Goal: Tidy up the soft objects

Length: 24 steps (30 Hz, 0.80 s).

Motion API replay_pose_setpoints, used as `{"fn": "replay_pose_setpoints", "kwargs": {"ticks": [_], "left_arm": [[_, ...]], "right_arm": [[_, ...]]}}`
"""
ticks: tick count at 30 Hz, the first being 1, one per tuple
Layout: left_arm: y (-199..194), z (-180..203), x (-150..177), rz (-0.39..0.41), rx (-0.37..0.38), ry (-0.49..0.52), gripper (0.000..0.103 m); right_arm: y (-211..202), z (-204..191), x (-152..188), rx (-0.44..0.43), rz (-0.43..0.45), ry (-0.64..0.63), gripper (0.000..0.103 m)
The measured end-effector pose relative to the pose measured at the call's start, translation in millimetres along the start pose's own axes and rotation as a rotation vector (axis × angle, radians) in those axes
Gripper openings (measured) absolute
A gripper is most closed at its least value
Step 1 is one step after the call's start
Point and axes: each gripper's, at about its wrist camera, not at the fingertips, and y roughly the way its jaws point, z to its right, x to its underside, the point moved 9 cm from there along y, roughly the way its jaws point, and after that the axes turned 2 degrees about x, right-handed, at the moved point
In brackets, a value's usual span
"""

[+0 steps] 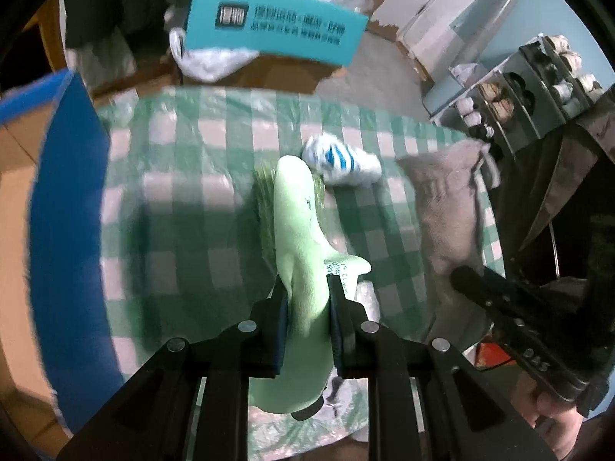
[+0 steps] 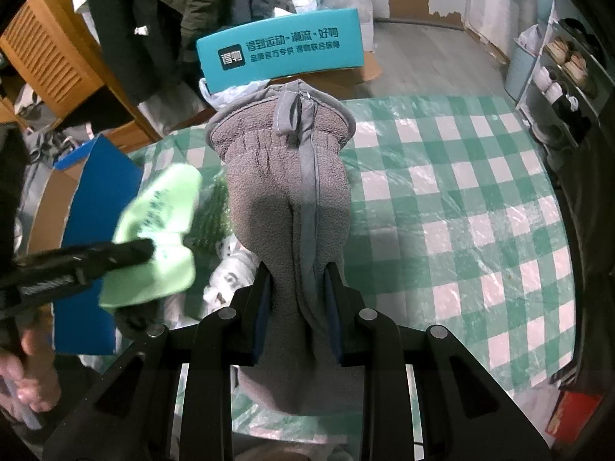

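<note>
A pale green sock [image 1: 298, 238] is clamped between the pads of the left tool [image 1: 307, 288], its length hanging forward above the tabletop [image 1: 184, 207], which is covered with a green-and-white checked cloth under clear plastic. A small printed label is seen on the sock just beside the right-hand pad. In the right wrist view the same green sock [image 2: 157, 230] is seen blurred at the left, pinched by the left tool [image 2: 130, 253], with part of a hand [image 2: 27, 368] below it.

A grey fleece glove [image 2: 284, 207] is gripped by the right tool [image 2: 298, 280], whose pads press into it on both sides; the cuff, with a small hanging loop, points away from the camera. In the left wrist view the grey glove [image 1: 449, 207] is seen at the right, held up by the right tool [image 1: 480, 288].

A rolled white sock with blue stripes [image 1: 340, 161] lies on the tabletop, just beyond the tip of the green sock and apart from both tools. A blue-sided cardboard box [image 1: 65, 207] stands at the left edge of the tabletop. Beyond the far edge, a teal box with printed characters [image 2: 280, 52] is seen resting on a brown carton. A shoe rack [image 1: 538, 100] with pairs of shoes stands at the right, against the wall.
</note>
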Motion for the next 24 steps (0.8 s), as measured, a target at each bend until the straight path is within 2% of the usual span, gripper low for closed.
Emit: {"fn": "replay_pose_setpoints", "kwargs": {"ticks": [9,12,14,16,18,22,24], "left_arm": [[33.3,29.3,16.9,-0.072,0.033,0.043,0.020],[47.8,30.0,21.0,-0.101,0.004,0.056,0.034],[54.2,27.9,23.2,-0.116,-0.009,0.053,0.050],[58.2,24.1,24.5,-0.134,-0.018,0.043,0.061],[56.9,20.6,24.2,-0.138,-0.018,0.032,0.062],[42.6,11.6,22.3,-0.122,-0.027,0.011,0.071],[33.7,5.4,24.6,-0.118,-0.036,0.007,0.071]], "right_arm": [[2.7,12.3,4.9,0.016,-0.018,0.020,0.024],[6.0,15.4,8.1,0.021,-0.030,0.021,0.024],[8.7,17.1,9.0,0.026,-0.038,0.021,0.024],[10.4,17.7,9.7,0.029,-0.043,0.022,0.024],[11.3,17.3,9.7,0.029,-0.045,0.020,0.024],[12.4,14.6,7.7,0.025,-0.046,0.013,0.024],[12.8,13.2,7.3,0.025,-0.046,0.011,0.024]]}}
